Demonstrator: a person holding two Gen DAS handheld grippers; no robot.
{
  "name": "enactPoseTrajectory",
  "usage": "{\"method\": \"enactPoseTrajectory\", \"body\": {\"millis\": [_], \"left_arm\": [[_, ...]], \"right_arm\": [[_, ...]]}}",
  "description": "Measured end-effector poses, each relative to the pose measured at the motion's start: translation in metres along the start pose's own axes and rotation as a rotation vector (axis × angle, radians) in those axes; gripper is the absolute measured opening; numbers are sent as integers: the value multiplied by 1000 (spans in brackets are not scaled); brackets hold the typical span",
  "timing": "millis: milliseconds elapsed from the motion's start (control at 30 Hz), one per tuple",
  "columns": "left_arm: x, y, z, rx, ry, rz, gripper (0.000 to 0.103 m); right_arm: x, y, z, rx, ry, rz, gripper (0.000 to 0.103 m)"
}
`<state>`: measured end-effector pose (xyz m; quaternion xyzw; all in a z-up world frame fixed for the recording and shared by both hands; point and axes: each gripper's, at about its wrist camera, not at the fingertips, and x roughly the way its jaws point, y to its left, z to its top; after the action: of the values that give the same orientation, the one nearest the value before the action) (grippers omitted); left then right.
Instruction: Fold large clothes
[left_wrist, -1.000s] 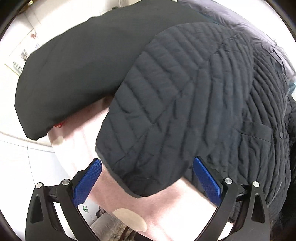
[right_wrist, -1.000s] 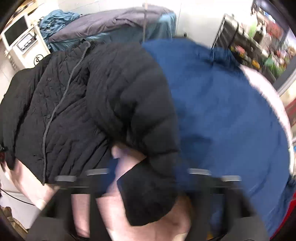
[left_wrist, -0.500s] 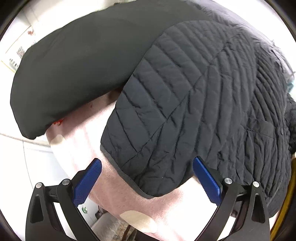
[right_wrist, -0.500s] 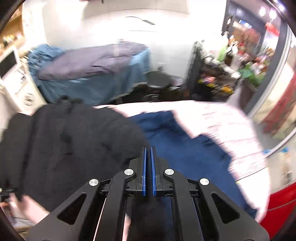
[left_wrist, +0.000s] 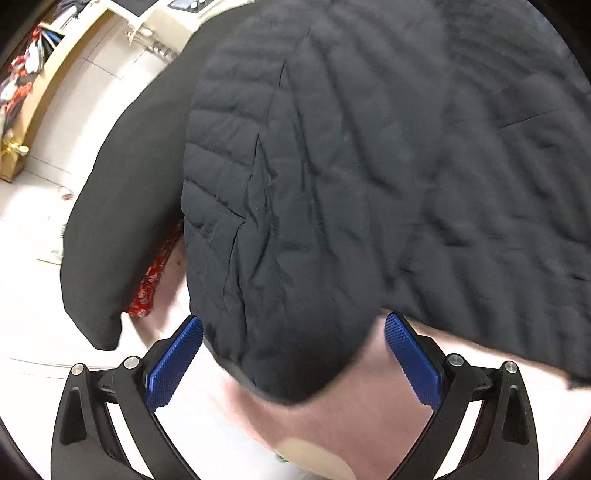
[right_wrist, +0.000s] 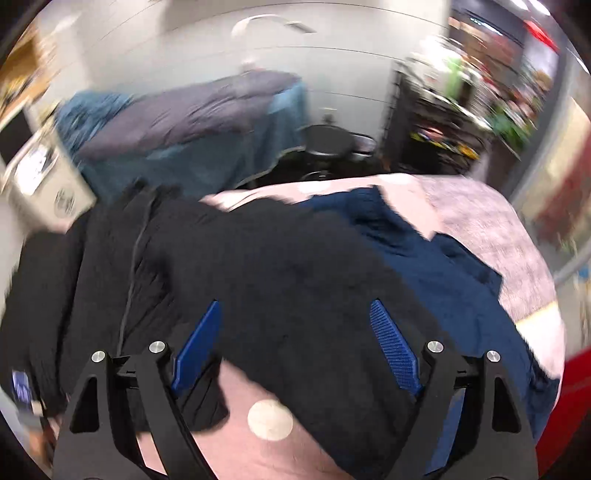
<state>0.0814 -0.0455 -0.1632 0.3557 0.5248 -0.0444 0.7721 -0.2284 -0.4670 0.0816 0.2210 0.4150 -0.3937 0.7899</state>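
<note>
Both grippers gape wide, holding nothing. Quilted black jacket (left_wrist: 351, 184) looks puffy, soft, light; its cuff lies between the left gripper (left_wrist: 293, 354) pads, best pinched there.

Right gripper (right_wrist: 295, 339) hovers above it.

The jacket (right_wrist: 258, 280) lies on the bedspread (right_wrist: 491, 229), apparently overlapping a garment (right_wrist: 443, 273) to its right.

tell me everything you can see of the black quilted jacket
The black quilted jacket is puffy, with stitched diagonal channels in a matte, slightly creased shell that looks like nylon. It lies spread on the pink cover. A rounded quilted fold reaches between the open pads of the left gripper; a smooth unquilted sleeve trails to its left. In the blurred right wrist view it overlaps the blue garment, with the open right gripper above it; contact unclear.
</note>
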Motion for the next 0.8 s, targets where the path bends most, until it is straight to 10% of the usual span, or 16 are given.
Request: {"method": "enactPoseTrajectory", "body": {"millis": [67,200,300,600,800], "left_arm": [[7,3,11,-13,-4,-11,86],[-5,21,26,-55,-27,-98,31],[-28,61,38,-205,-90,-144,15],[-80,197,119,-440,-340,43,12],[13,254,161,-662,-27,-50,28]], "right_arm": [[5,13,-6,-13,36,27,82],[5,28,-18,-31,50,35,82],[9,32,-27,-38,67,32,82],[31,49,-42,-72,153,149,82],[51,75,-71,-70,292,246,82]]}}
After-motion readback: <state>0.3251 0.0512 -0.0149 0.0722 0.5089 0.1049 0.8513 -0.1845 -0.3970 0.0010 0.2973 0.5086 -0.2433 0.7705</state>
